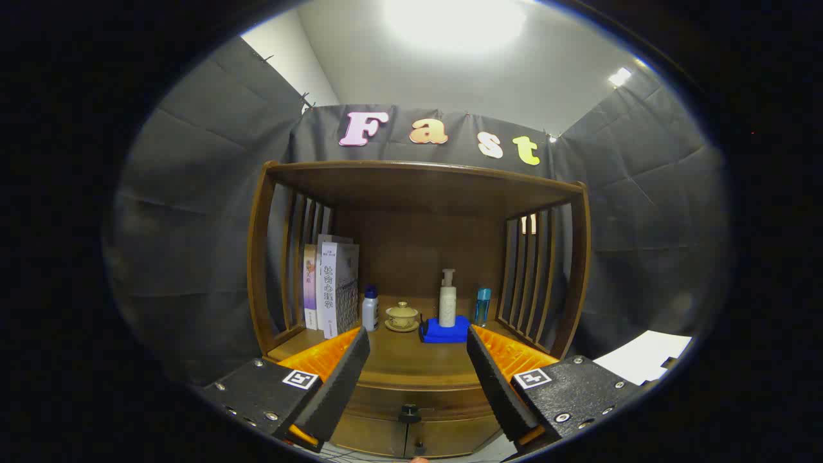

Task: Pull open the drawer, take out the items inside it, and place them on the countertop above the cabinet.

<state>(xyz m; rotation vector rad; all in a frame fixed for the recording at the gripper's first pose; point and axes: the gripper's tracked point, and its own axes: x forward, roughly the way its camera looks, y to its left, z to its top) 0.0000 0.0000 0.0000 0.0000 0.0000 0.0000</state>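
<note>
- Right up close are my two fingers, spread wide apart and holding nothing.
- On my left side, books stand in a row against the wooden bars of the cabinet.
- Next comes a small white bottle, then a little teacup with a lid on the countertop.
- Down low, between my fingers, is the drawer, shut tight, with a small dark knob in its middle. That knob is where I think I should grab.
- I guess the knob is hard and a bit small, so I must close on it squarely or I may slip off. The wood drawer may feel heavy and want a straight pull.
- I cannot see what is inside yet.
- Further right stand a pump bottle on a blue cloth and a blue bottle.
- The front of the countertop looks bare, so there is room to put things down.
</note>
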